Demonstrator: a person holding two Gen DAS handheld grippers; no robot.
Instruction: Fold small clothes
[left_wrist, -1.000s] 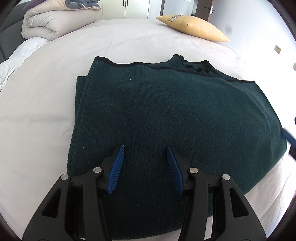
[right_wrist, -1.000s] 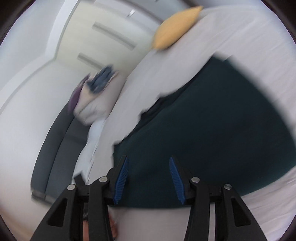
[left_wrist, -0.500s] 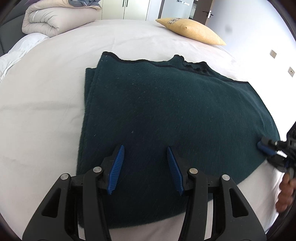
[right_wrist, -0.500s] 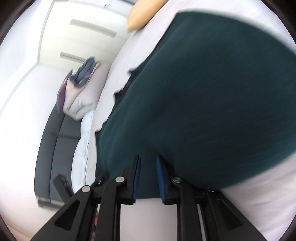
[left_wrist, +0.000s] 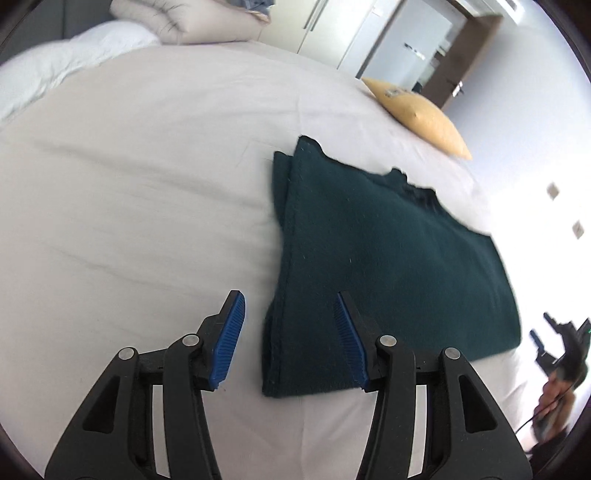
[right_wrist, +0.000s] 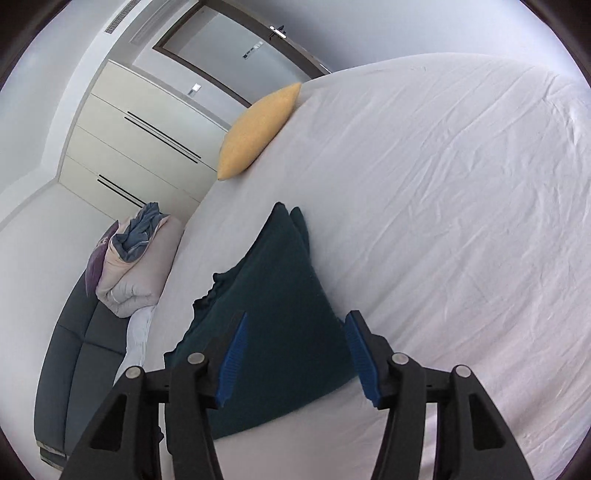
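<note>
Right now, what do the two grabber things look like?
Both look alike. The left gripper and the right gripper each have black plastic arms with triangle-shaped holes and round silver bolts. Their fingers wear ridged bright blue pads. In the left view, the right gripper also shows far off, blurry, black with a bit of blue.

This is a bedroom in a home. A wide bed (right_wrist: 443, 184) with a creased white sheet fills most of both views. A yellow pillow (right_wrist: 255, 133) lies at its far edge, and a rolled duvet (right_wrist: 136, 266) sits by the dark padded headboard (right_wrist: 74, 354). Beyond them stand pale built-in wardrobes (right_wrist: 140, 147) and a door (right_wrist: 229, 40) with a handle.
</note>
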